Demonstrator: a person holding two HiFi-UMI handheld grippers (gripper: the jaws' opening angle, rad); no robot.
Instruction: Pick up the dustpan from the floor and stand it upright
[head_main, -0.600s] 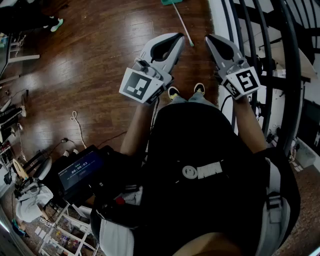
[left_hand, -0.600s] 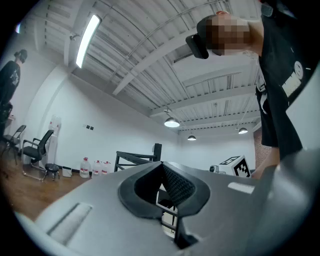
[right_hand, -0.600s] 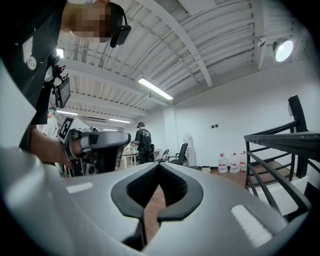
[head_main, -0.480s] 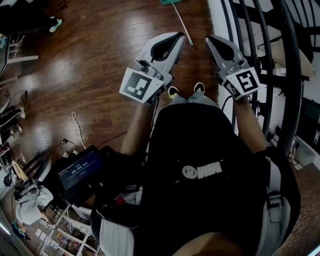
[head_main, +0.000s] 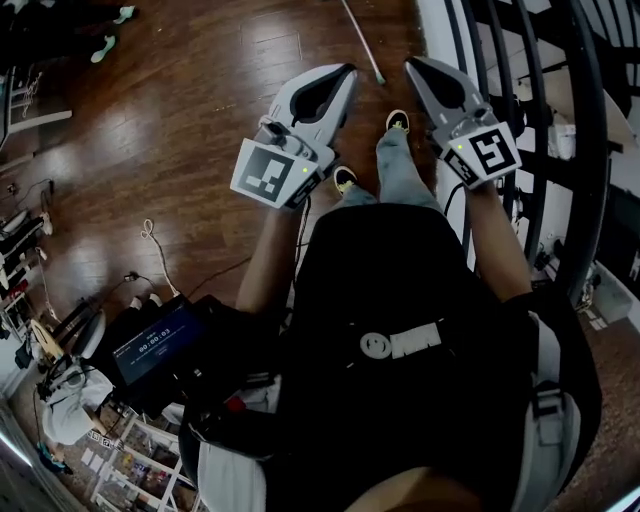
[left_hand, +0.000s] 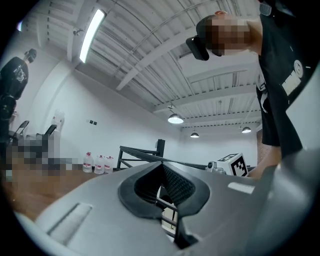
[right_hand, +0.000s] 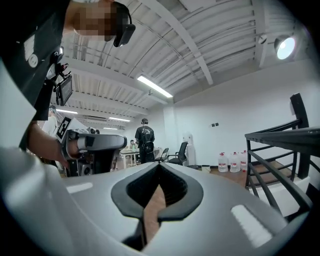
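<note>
Both shut & empty, held level: L gripper, R gripper. Dustpan handle lies on the wood floor ahead, betw. the two tips. Long axis runs near-to-far, leaning far-left; L looks nearer. Thin pale rod, pan end out of frame.

Seen are two grippers, the left gripper and the right gripper, two marker cubes, two yellow-soled shoes, one lit screen, three water bottles and three round hanging lamps.
</note>
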